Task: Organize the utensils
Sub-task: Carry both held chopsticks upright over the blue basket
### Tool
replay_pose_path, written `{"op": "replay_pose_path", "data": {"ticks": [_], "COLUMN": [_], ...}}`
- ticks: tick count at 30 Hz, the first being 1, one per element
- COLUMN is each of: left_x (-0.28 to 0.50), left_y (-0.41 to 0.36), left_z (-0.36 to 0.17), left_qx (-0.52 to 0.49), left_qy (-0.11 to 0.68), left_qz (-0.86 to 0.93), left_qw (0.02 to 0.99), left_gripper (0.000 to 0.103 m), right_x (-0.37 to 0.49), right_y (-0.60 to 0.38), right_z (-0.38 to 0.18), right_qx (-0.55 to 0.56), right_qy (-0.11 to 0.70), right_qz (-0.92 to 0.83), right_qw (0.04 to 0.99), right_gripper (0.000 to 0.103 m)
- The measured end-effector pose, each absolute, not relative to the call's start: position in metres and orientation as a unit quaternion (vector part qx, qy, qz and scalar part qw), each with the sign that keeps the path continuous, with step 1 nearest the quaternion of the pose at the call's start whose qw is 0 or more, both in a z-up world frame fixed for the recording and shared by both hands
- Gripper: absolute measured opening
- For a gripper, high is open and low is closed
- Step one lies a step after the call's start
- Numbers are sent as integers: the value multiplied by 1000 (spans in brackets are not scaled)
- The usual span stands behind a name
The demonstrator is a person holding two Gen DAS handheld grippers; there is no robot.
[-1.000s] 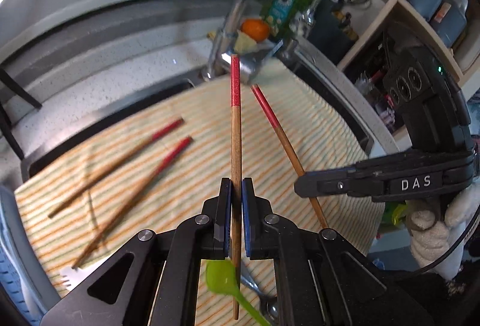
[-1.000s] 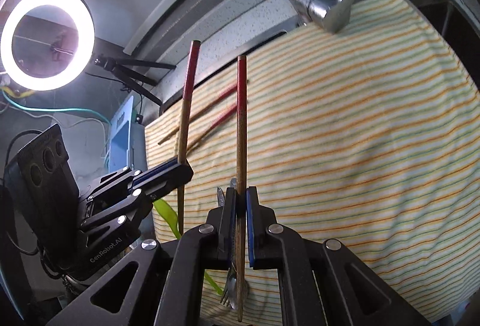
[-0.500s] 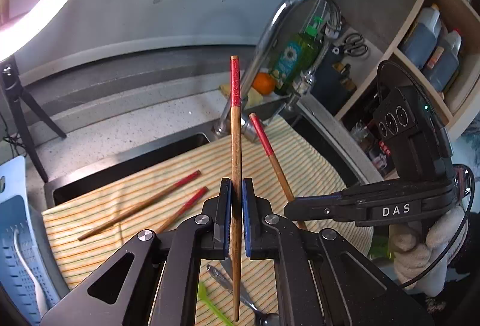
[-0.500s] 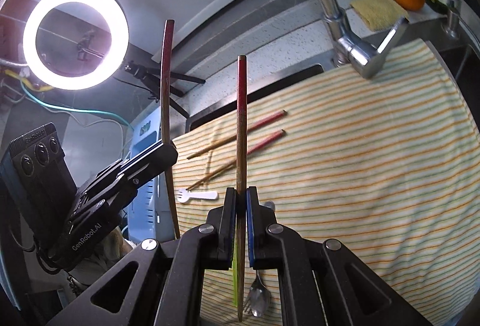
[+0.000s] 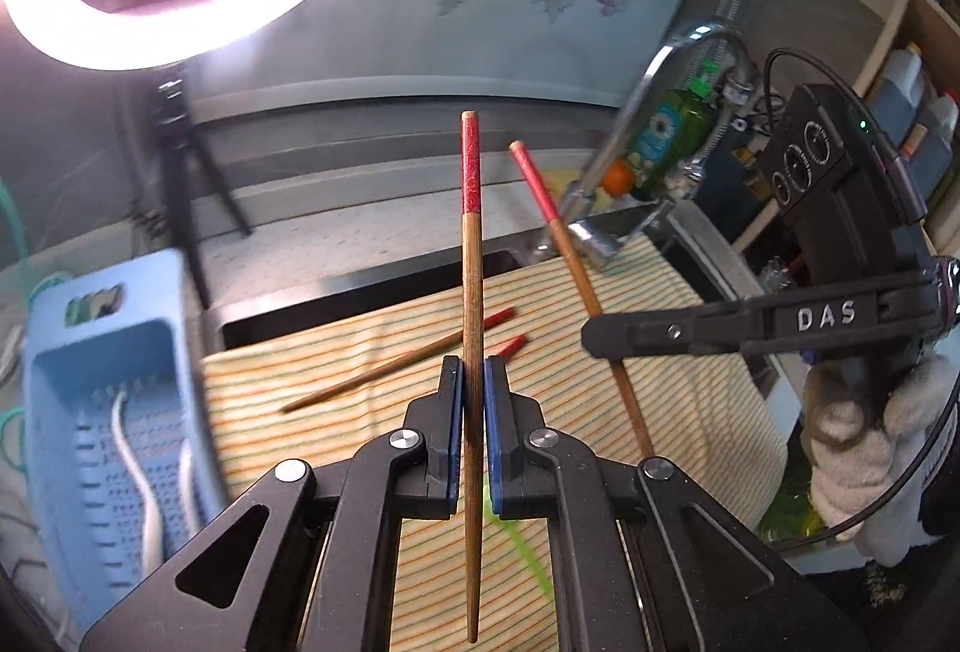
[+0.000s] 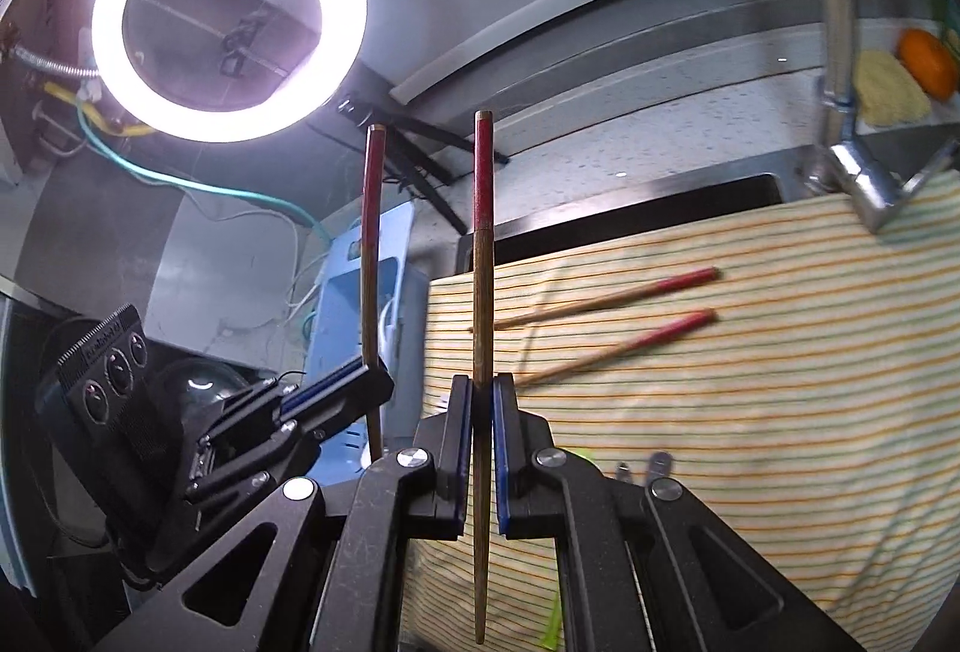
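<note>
Both chopsticks have come up off the striped cloth (image 5: 690, 412) in the past second, and the view from each wrist has swung from the cloth toward the wall and the ring light (image 6: 228, 3). The left tongs (image 5: 474, 430) are clamped on one red-tipped chopstick (image 5: 472, 292), held upright between the blue pads; the right tongs (image 6: 480, 442) are clamped the same way on a second chopstick (image 6: 483, 292). The two hands stand close beside each other, each visible in the other's camera. Two more red-tipped chopsticks (image 6: 624, 316) still lie loose on the cloth spread over the sink, near the faucet (image 5: 600, 244), with a green utensil (image 5: 528, 550) and some metal cutlery partly hidden behind the tongs. A blue slotted basket (image 5: 108, 412) sits left of the cloth, with white items already in it. The lift suggests the pair is being carried off for sorting, probably toward that basket; the remaining pair and cutlery are yet to be gathered.
</note>
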State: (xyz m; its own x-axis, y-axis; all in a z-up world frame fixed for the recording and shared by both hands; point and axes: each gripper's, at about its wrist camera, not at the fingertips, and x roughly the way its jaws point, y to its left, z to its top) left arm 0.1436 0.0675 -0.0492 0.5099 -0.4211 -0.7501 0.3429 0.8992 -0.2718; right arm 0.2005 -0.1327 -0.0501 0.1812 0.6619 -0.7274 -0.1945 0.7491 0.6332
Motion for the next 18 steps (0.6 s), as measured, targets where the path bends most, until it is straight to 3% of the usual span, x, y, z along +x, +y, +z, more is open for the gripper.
{"op": "replay_pose_path", "data": {"ticks": [18], "left_x": [107], "left_y": [231], "left_z": [-92], "left_qx": [-111], "left_qy": [481], "left_qz": [-60], "left_qw": [868], "left_gripper": [5], "right_x": [206], "right_y": [25], "right_z": [-71], "right_qx": [155], "right_qy": [597], "right_qz": [348], "right_qw": [706], "right_gripper": [6]}}
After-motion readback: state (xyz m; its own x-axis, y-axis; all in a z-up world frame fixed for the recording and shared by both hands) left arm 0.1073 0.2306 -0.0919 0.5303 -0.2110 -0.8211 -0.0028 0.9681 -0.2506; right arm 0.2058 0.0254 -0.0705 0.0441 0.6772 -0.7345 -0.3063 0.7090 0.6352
